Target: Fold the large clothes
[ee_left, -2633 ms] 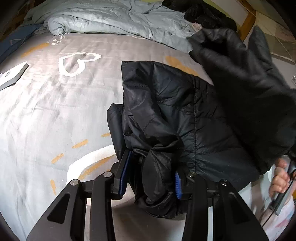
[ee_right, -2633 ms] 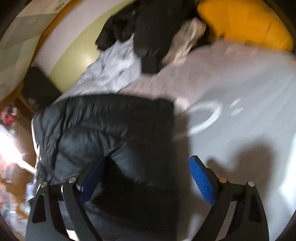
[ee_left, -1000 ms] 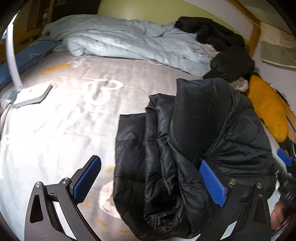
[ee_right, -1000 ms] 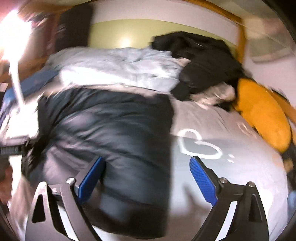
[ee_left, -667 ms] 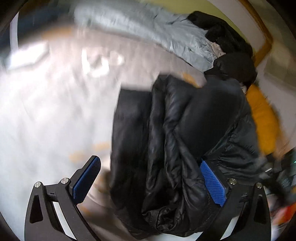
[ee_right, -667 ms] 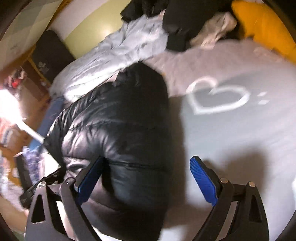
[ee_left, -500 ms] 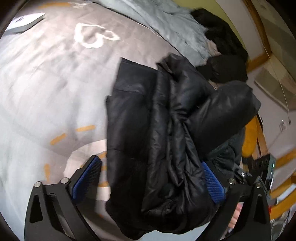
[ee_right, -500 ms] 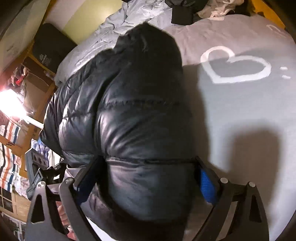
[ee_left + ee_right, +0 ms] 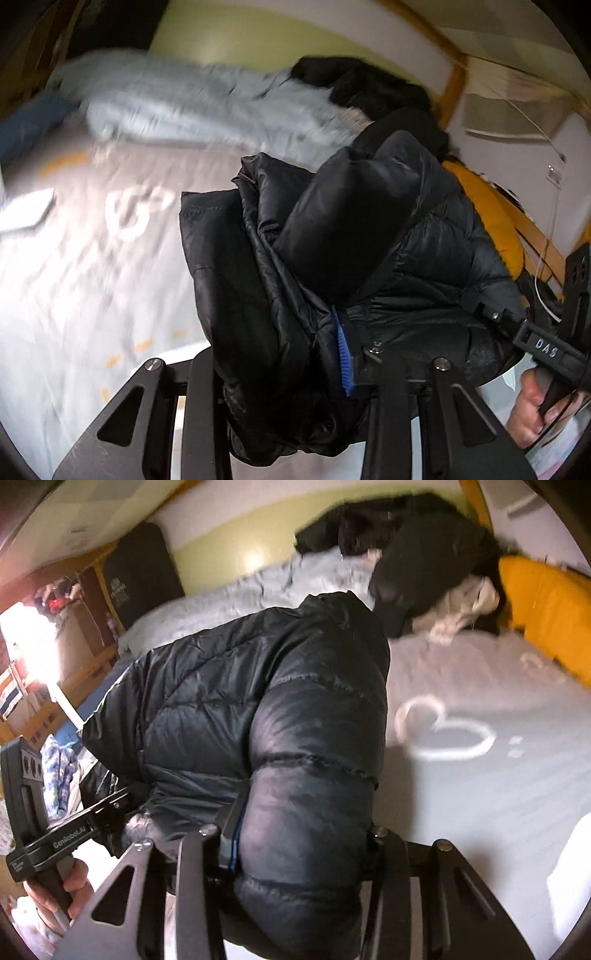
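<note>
Both cams sit just behind their tongs, v. close to the black coat [image 9: 332,236], looking across the bed [image 9: 92,295]. Both share the coat, bed & yellow pillow [image 9: 546,609].

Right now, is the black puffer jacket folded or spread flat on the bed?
Folded into a bundle. The black puffer jacket shows stacked layers, and both the left gripper and the right gripper are clamped on it.

Left of jacket: bare grey bedsheet [image 9: 92,280], open passage.
Right of jacket: bare sheet around heart print [image 9: 443,731].
Far side: rumpled duvet [image 9: 207,107], dark clothes pile [image 9: 417,542], yellow pillow [image 9: 546,605].
</note>
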`<state>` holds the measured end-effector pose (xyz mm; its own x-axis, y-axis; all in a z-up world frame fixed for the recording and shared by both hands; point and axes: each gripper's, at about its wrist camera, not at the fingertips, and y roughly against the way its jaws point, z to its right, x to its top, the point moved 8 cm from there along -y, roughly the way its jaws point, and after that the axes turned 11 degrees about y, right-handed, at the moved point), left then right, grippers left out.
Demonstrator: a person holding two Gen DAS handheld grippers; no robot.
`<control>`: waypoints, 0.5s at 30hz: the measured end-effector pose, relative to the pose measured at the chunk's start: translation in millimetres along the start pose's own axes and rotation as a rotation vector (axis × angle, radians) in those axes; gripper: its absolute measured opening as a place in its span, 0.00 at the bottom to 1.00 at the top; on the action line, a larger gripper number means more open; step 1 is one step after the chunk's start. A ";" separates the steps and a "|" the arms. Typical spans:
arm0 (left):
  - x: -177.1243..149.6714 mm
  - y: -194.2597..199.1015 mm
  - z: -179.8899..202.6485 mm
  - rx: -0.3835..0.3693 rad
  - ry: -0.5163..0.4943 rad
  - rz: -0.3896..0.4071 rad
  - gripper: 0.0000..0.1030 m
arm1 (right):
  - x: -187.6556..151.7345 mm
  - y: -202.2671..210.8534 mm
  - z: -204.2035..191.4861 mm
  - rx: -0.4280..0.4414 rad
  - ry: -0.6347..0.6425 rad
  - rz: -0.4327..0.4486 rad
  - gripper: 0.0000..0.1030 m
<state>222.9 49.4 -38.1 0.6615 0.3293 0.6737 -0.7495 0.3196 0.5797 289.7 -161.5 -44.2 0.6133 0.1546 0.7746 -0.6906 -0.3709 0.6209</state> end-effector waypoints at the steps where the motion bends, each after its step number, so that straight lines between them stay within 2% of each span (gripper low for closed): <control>1: 4.4 -0.6 10.4 0.001 -0.025 0.011 0.32 | 3.4 11.6 3.1 -0.017 0.017 0.020 0.36; 3: 12.2 -1.7 37.5 0.007 -0.062 0.036 0.32 | 13.5 25.8 13.2 -0.041 0.039 0.043 0.36; 7: 27.3 -23.7 110.1 -0.032 -0.130 0.049 0.31 | 41.7 58.9 62.9 -0.141 0.080 0.077 0.36; 11: 29.1 -41.1 194.5 -0.081 -0.246 0.096 0.32 | 58.5 94.1 128.1 -0.230 -0.018 0.129 0.37; 15: 27.4 -73.6 267.6 -0.148 -0.277 0.103 0.32 | 58.3 118.1 199.7 -0.357 -0.082 0.188 0.37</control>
<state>289.6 -202.8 60.3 0.5352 0.1194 0.8363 -0.7873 0.4294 0.4425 320.4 -379.1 50.2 0.4824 0.0360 0.8752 -0.8743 -0.0422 0.4836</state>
